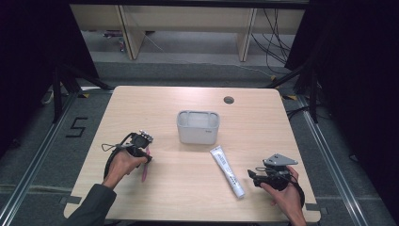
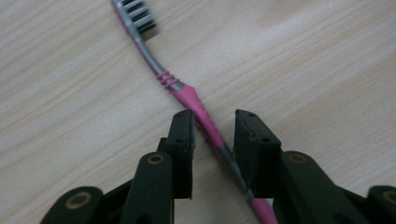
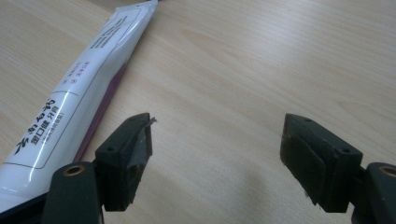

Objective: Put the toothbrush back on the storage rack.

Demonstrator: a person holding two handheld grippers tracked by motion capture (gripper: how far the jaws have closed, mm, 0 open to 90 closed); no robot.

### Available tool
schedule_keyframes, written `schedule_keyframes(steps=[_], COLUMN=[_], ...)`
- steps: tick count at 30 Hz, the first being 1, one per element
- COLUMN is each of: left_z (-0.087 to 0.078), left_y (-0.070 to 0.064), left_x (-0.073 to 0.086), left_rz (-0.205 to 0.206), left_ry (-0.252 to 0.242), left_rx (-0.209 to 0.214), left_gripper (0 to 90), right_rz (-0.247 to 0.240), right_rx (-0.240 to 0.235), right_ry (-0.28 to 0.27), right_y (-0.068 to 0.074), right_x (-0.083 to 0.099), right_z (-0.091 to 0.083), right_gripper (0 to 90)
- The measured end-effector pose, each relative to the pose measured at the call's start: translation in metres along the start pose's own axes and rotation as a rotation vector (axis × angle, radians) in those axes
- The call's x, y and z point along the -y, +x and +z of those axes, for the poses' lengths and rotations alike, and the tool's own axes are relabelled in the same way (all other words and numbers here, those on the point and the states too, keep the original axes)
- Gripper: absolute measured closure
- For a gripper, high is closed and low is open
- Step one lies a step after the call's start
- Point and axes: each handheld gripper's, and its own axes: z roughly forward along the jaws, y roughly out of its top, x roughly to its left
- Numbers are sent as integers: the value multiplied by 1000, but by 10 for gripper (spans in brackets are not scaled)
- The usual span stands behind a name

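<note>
A pink and grey toothbrush (image 2: 187,93) lies flat on the wooden table, its bristled head pointing away from me. My left gripper (image 2: 214,119) is open, its jaws lowered on either side of the pink handle with a gap left on the right. From above, this gripper (image 1: 142,149) is at the table's left, and the handle end of the toothbrush (image 1: 144,173) sticks out behind it. A white toothpaste tube (image 1: 227,170) lies at centre right. My right gripper (image 1: 252,175) is wide open just right of it. In the right gripper view, the tube (image 3: 79,102) lies outside the left jaw of that gripper (image 3: 217,123).
A grey open-topped container (image 1: 197,134) stands in the middle of the table (image 1: 188,197). A round cable hole (image 1: 228,100) is near the far edge. Beyond the table are floor rails, dark curtains and shelving legs.
</note>
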Motion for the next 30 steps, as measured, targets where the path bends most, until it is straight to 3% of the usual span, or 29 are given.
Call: schedule_keyframes(steps=[7, 10, 11, 16, 17, 19, 21, 30], left_z=[-2, -1, -1, 0, 1, 1, 3, 6], left_y=[1, 1, 2, 5, 3, 5, 5, 6], left_x=[-5, -7, -8, -12, -12, -13, -13, -16], left_rz=[30, 22, 39, 43, 8, 27, 10, 36], left_ry=[43, 65, 76, 107, 109, 122, 137, 160], left_rx=[8, 16, 14, 15, 17, 17, 21, 14], left_gripper=[739, 755, 763, 788, 792, 795, 799, 820], right_rz=[-6, -6, -6, -9, -25, -26, -26, -7], right_rx=[13, 11, 10, 11, 13, 12, 11, 8], right_ry=[3, 4, 3, 1, -4, -6, -5, 3], right_y=[0, 0, 0, 0, -1, -1, -1, 1], right_x=[-1, -1, -1, -1, 0, 0, 0, -1], right_z=[-2, -1, -1, -1, -1, -1, -1, -2], right_gripper=[262, 262, 262, 264, 264, 264, 264, 264])
